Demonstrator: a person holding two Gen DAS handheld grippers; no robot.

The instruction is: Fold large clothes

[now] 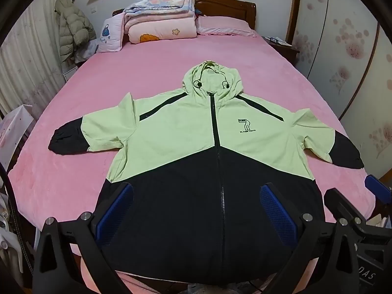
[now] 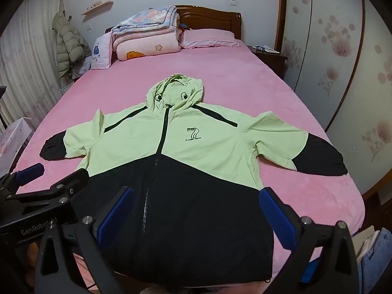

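Tools, left (image 1: 197, 210) and right (image 2: 196, 212), both spread, empty, above jacket (image 1: 196, 142) hem. I advise pinching each sleeve, folding inward across the zip.

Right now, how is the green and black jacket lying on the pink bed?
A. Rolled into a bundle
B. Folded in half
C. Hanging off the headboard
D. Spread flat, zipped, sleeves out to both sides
D: the jacket lies flat on the bed, zip closed, both sleeves stretched sideways.
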